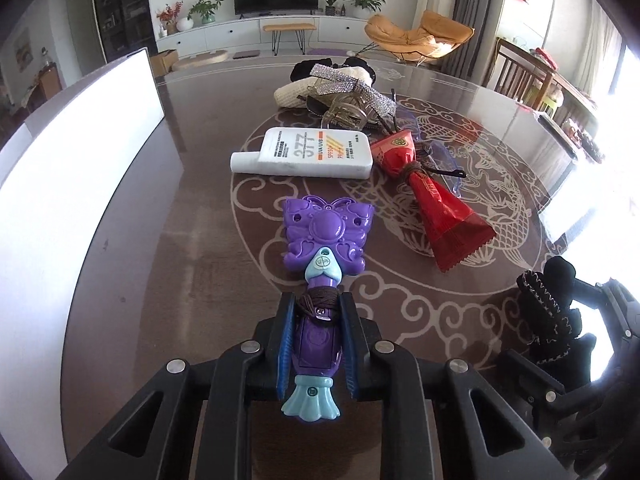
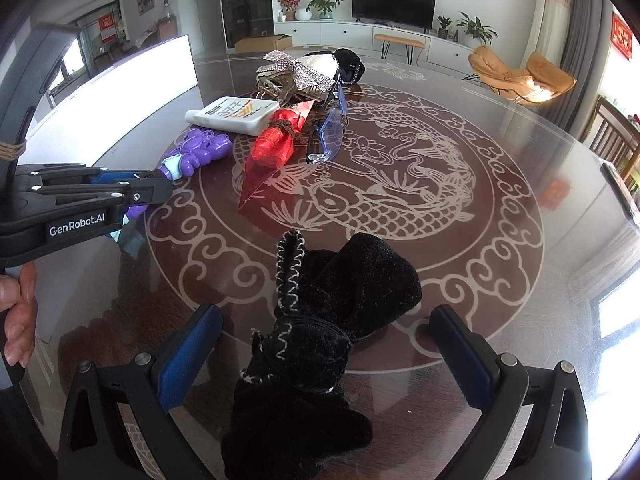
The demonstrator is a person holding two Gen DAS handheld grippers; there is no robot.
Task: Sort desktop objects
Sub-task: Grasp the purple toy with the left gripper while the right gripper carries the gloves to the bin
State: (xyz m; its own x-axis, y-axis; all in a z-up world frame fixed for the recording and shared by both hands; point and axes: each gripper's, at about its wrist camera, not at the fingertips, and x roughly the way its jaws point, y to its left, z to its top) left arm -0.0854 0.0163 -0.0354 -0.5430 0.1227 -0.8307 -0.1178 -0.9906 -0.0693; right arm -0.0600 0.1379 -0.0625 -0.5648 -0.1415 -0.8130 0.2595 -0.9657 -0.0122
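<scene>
The left gripper point(image 1: 316, 312) is clamped tight on the handle of the purple butterfly toy point(image 1: 326, 236), its 2 blue pads pinching just behind a wrap of dark cord. The toy's long axis runs straight out along the fingers, butterfly head pointing away toward the white bottle point(image 1: 304, 154) and the red packet point(image 1: 436, 204), tail fin back between the arms. From the other side the toy looks to be at or just above the glass table point(image 2: 460, 280); I cannot tell whether it touches.

The right gripper point(image 2: 326, 344) stands wide open, holding nothing. The black cloth bow point(image 2: 320, 320) lies on the table between its fingers, neither pad touching it, its length roughly along the fingers.

So each hand has 1 thing directly ahead; the right is plainly nearer the bow. The blue glasses point(image 2: 328, 136) and the glittery bow point(image 2: 300, 68) sit farther off in the pile. I'd guess the toy goes toward the white tray point(image 1: 100, 152) at the left next.
</scene>
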